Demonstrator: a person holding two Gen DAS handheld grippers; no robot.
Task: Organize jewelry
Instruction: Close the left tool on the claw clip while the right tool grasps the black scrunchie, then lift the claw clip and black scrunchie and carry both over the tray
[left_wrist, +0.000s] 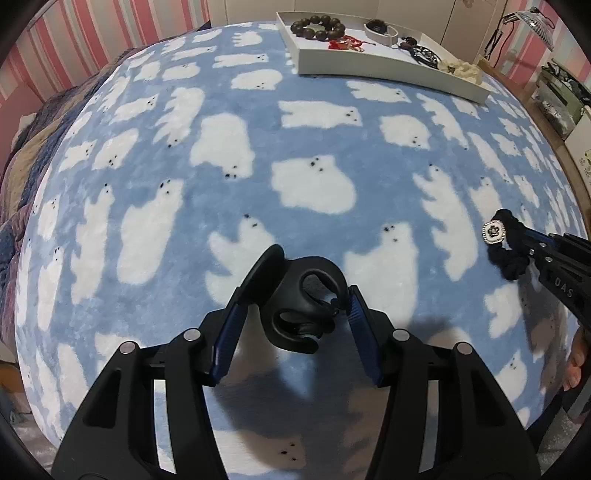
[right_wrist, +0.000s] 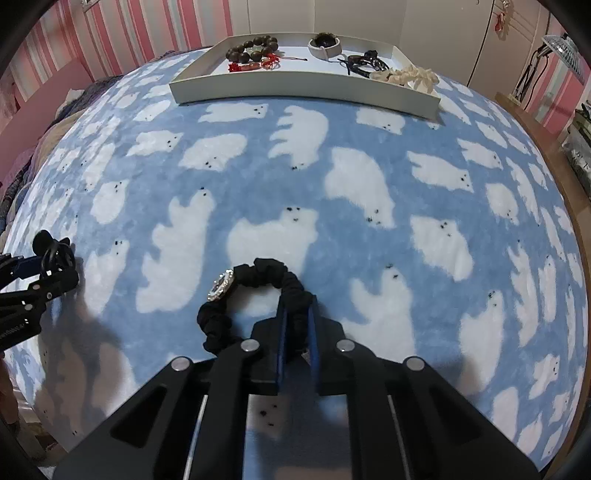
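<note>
1. The right gripper (right_wrist: 295, 325) has its blue pads pressed almost together, pinching the fabric band of a black scrunchie (right_wrist: 255, 291). A shiny silver charm (right_wrist: 221, 285) sits on the scrunchie's far left side.
2. The left gripper (left_wrist: 295, 317) stands half spread around a black hair claw clip (left_wrist: 299, 306). The clip sits between the two blue pads and touches both of them.
3. Both grippers are over a blue blanket (left_wrist: 221, 206) printed with white bears.
4. At the far edge of the blanket lies a white tray (right_wrist: 295, 92). In it are a dark bead bracelet (right_wrist: 255, 50), a red trinket (right_wrist: 255, 66), a white ring-shaped piece (right_wrist: 325, 46), black hair pieces (right_wrist: 365, 62) and a cream scrunchie (right_wrist: 406, 77).
</note>
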